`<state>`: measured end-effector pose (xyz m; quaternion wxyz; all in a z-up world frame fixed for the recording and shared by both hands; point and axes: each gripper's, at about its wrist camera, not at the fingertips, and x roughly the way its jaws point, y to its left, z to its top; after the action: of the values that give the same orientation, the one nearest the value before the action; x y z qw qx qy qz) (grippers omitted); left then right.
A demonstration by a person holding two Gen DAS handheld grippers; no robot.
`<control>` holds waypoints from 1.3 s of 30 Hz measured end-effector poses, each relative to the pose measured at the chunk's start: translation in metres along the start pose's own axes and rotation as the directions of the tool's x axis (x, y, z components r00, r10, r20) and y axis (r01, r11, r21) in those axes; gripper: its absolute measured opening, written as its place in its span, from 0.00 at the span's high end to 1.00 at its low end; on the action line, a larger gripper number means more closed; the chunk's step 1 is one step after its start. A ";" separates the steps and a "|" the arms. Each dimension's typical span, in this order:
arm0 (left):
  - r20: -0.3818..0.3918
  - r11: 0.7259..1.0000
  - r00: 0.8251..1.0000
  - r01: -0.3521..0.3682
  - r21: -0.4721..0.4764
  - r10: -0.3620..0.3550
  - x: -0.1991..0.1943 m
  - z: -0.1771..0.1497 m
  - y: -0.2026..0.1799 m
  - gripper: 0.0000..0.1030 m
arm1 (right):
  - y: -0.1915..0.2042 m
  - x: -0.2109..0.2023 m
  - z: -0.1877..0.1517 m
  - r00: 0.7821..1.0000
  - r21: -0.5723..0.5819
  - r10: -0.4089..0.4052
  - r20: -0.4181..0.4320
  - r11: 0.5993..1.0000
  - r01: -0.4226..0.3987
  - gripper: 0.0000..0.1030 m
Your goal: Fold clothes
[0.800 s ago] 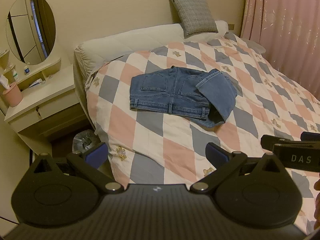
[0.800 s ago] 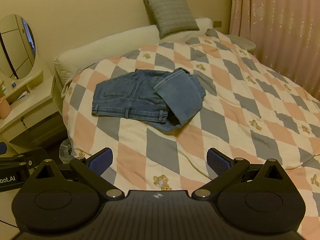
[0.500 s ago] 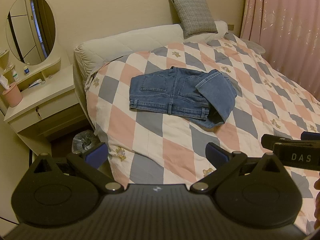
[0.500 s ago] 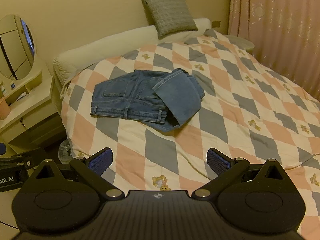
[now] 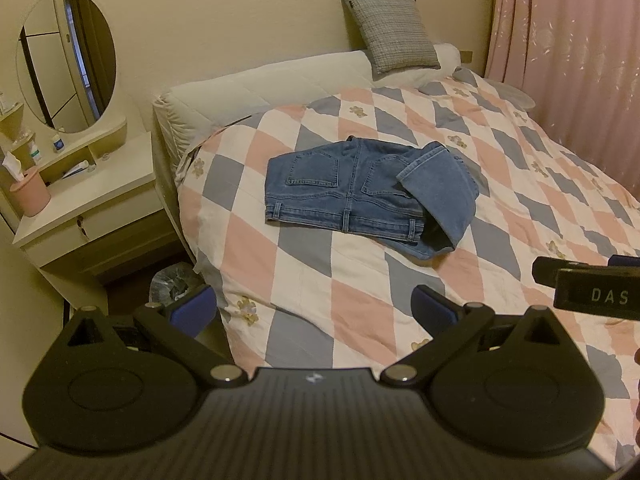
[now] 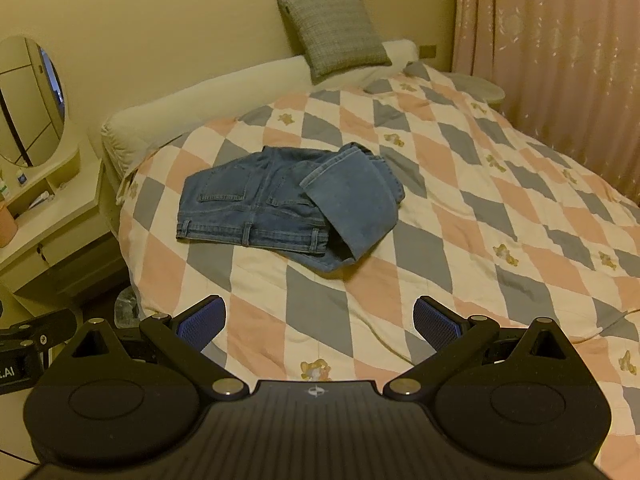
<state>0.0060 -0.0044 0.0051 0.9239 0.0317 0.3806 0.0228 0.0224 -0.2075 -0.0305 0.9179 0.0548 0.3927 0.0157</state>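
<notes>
Both spread wide and empty, left gripper (image 5: 314, 306) and right gripper (image 6: 320, 322), jeans (image 6: 288, 208) well ahead, waistband crosswise, seemingly nearer the left.

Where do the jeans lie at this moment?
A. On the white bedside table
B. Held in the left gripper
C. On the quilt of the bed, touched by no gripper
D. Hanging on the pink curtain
C: the jeans lie partly folded on the quilt, while the left gripper and the right gripper are open and empty, short of them.
</notes>
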 end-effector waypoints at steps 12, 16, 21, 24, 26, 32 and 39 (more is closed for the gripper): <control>-0.006 1.000 1.000 0.008 -0.006 -0.008 0.003 -0.005 0.009 0.01 | 0.001 0.003 0.008 1.000 -0.011 0.004 0.005 1.000 -0.004 0.00; -0.015 0.999 1.000 0.024 -0.022 -0.024 0.006 -0.007 0.014 0.01 | 0.001 0.005 0.008 1.000 -0.009 0.004 0.010 1.000 -0.004 0.00; -0.010 0.999 0.999 0.036 -0.024 -0.036 0.007 -0.012 0.015 0.01 | -0.002 0.009 0.008 1.000 -0.013 -0.004 0.009 1.000 0.004 0.00; 0.005 1.000 1.000 0.022 -0.020 -0.022 0.007 -0.014 0.013 0.01 | -0.004 0.011 0.007 1.000 -0.014 -0.001 0.009 1.000 0.001 0.00; 0.020 0.999 0.999 0.027 -0.026 -0.027 0.008 -0.013 0.012 0.01 | -0.006 0.011 0.009 1.000 -0.014 0.000 0.010 1.000 0.000 0.00; 0.017 0.999 1.000 0.026 -0.018 -0.026 0.002 -0.014 0.009 0.01 | -0.001 0.016 0.008 1.000 -0.008 -0.002 0.016 1.000 0.002 0.00; 0.005 1.000 1.000 0.021 0.019 -0.021 0.004 -0.018 0.004 0.01 | -0.004 0.016 0.009 1.000 0.008 0.006 0.025 1.000 -0.006 0.00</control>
<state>-0.0039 0.0008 -0.0108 0.9247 0.0365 0.3787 0.0093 0.0404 -0.2108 -0.0366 0.9225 0.0597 0.3810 0.0161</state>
